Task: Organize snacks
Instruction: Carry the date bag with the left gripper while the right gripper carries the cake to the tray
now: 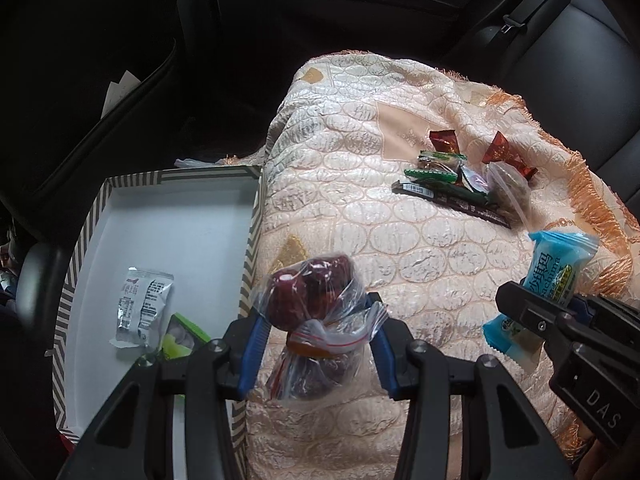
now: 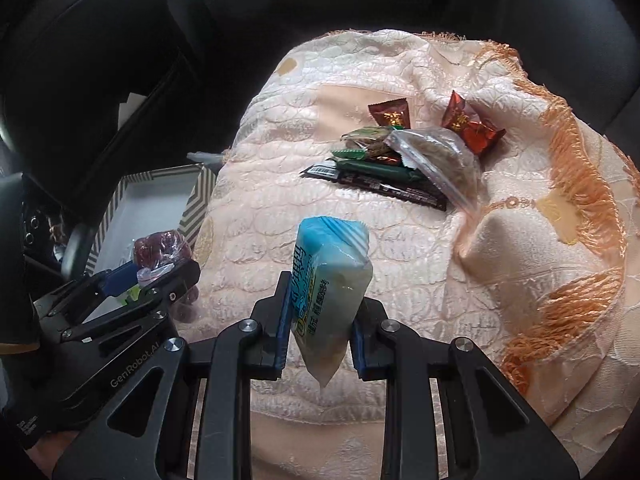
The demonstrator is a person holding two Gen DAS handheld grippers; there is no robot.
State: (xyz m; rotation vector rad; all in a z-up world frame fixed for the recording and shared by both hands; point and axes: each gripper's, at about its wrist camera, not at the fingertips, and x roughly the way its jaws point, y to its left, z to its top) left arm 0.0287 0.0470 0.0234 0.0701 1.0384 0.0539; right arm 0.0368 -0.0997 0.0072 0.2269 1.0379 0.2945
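Two loads airborne: left gripper (image 1: 316, 344) fingers pinch a slack zip bag of red dates (image 1: 310, 300), right gripper (image 2: 320, 320) fingers clamp a blue sachima packet (image 2: 332, 276); the bag's loose plastic could slip free short of the striped box (image 1: 252, 240) at lower left.

Box (image 1: 256, 200) left of snacks (image 1: 460, 188) (piled)
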